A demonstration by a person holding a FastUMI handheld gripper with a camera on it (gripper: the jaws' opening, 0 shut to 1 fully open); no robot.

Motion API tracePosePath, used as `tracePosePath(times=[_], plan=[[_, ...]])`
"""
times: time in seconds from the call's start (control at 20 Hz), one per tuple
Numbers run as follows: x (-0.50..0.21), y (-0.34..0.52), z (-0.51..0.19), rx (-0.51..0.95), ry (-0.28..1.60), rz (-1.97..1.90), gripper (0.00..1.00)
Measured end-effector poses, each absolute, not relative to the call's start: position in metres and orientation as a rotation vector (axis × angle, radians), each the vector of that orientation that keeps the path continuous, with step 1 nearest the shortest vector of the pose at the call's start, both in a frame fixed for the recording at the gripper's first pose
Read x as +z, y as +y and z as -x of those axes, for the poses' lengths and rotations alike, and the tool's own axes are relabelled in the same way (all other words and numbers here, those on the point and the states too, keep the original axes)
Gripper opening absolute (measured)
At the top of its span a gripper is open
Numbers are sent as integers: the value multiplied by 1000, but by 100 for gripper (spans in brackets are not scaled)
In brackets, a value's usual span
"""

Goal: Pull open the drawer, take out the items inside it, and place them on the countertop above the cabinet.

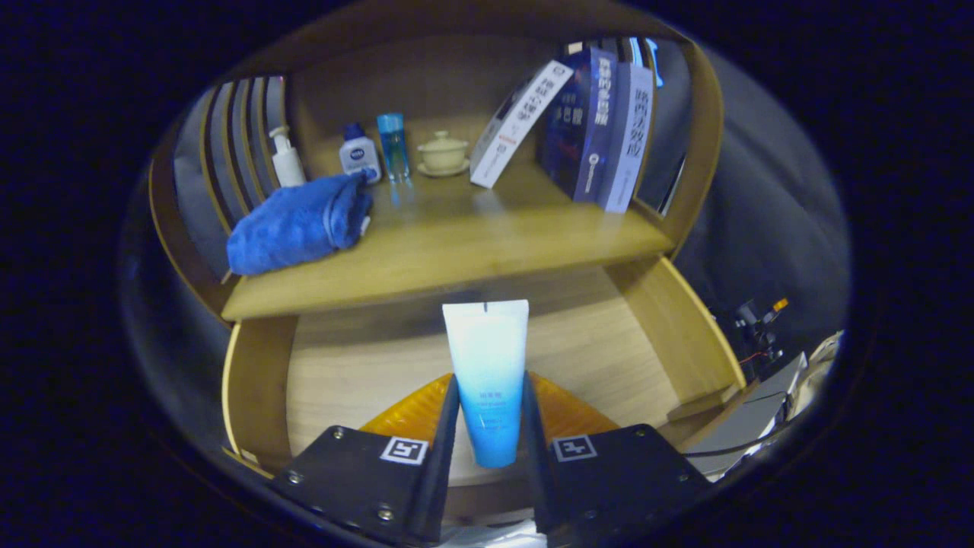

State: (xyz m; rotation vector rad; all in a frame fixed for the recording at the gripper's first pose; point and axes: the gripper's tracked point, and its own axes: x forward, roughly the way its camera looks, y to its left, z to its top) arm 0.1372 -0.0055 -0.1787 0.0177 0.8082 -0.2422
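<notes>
Gripping the blue-and-white tube (pixel 487 380) between both fingers, the gripper (pixel 488 426) holds it upright over the open drawer (pixel 358 365), crimped end up and the rounded blue end hanging down between the fingers. Both pads press its lower blue half, so the hold looks firm. The tube seems light and soft-walled: a plastic squeeze tube that will dent under pressure and could slip on its smooth skin if the grip slackens. Holding it low on the body, as now, leaves the long white upper part free to sway, so a steady carry matters more than force. The drawer's pale wooden floor lies below and ahead, with nothing else to be made out in it.

Beyond the fingers, the countertop (pixel 487 236) above the drawer is crowded toward the back: a folded blue towel (pixel 297 224) on the left, a white pump bottle (pixel 287 158), a small white bottle with a blue cap (pixel 359 154), a clear blue bottle (pixel 393 146), a lidded ceramic cup on a saucer (pixel 443 154), and leaning books (pixel 586 122) on the right. The front middle strip of the countertop looks free, likely the safest landing spot, away from the fragile cup and the tilted books.
</notes>
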Motion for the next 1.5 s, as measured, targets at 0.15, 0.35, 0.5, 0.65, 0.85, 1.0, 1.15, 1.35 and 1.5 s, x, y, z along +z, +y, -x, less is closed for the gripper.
tracePosePath(times=[0.15, 0.35, 0.5, 0.65, 0.85, 1.0, 1.15, 1.35, 1.5], plan=[[-143, -5, -137, -257, 735, 16, 45], [-98, 6, -158, -224, 612, 11, 45], [-75, 13, -182, -195, 521, -22, 45], [-75, 14, -204, -164, 518, -23, 45], [-92, 15, -221, -133, 560, -13, 45], [-108, 11, -231, -122, 582, -14, 45], [-120, 11, -241, -110, 602, -20, 45], [-138, 9, -256, -98, 617, -47, 45], [-157, 6, -262, -95, 652, -54, 45]])
